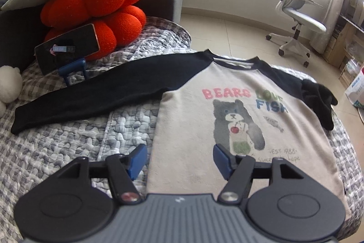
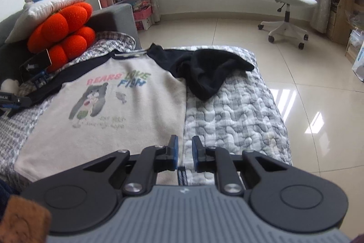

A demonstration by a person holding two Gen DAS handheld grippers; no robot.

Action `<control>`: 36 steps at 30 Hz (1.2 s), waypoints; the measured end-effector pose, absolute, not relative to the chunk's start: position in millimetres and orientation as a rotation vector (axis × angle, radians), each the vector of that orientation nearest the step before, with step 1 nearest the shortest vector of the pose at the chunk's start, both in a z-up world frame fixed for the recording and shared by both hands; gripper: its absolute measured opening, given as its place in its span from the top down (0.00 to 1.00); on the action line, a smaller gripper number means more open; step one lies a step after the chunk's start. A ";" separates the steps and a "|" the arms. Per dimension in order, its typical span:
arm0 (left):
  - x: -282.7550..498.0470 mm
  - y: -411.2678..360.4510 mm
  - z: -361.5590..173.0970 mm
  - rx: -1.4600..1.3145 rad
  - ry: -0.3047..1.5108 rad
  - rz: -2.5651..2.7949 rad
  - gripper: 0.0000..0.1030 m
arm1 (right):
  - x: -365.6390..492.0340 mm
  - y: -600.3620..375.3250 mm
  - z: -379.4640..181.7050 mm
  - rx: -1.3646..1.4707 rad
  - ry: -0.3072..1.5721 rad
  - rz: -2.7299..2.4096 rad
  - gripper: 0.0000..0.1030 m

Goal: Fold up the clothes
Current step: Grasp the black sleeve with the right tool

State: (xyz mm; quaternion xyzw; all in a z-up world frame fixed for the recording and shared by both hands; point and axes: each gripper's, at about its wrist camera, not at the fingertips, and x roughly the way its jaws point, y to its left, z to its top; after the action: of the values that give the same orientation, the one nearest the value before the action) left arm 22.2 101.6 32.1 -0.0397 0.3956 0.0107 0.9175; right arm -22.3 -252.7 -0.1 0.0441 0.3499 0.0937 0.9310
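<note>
Soft cream cloth with dark blue sleeves: that is the shirt point(image 1: 238, 129) I have to fold. It lies face up on the quilt point(image 2: 238, 111), so the bear picture point(image 1: 236, 126) looks at me. It lies flat because a flat shirt is easier to fold.

One long sleeve point(image 1: 91, 92) lies stretched out straight to the side, toward the orange pumpkin cushion point(image 1: 95, 3). The other sleeve point(image 2: 211, 74) is bunched in a lump by the shoulder, partly on the shirt and partly on the quilt (it looks messy, not neatly folded). The body of the shirt is not folded over itself anywhere I can see.

My left gripper point(image 1: 179, 161) hangs over the bottom part of the shirt. Its blue fingers point(image 1: 136, 161) are wide apart and hold nothing. One finger is over the quilt and one is over the cloth, so the side edge of the shirt runs between them. That is a good spot to pinch the edge, I think.

My right gripper point(image 2: 184, 152) is by the other side edge, near the bottom corner. Its fingers have only a small gap between them, and the gap looks empty. I see nothing caught in it.
</note>
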 end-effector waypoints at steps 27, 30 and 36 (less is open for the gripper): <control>137.0 42.9 4.0 -0.025 0.793 0.011 0.25 | 135.3 -297.9 4.9 0.167 0.720 0.122 0.75; 151.2 46.4 -19.1 -0.053 0.846 0.000 0.25 | 161.5 -310.0 -9.7 0.201 0.769 0.095 0.66; 172.1 51.2 -31.2 -0.050 0.860 0.000 0.25 | 187.5 -318.1 -31.5 0.280 0.829 0.077 0.66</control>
State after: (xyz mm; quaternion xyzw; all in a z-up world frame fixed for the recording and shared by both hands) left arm 172.1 51.2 -31.2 -0.0241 0.4167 0.0001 0.9087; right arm 187.5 -318.1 -31.5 0.1356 0.4011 0.0374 0.9052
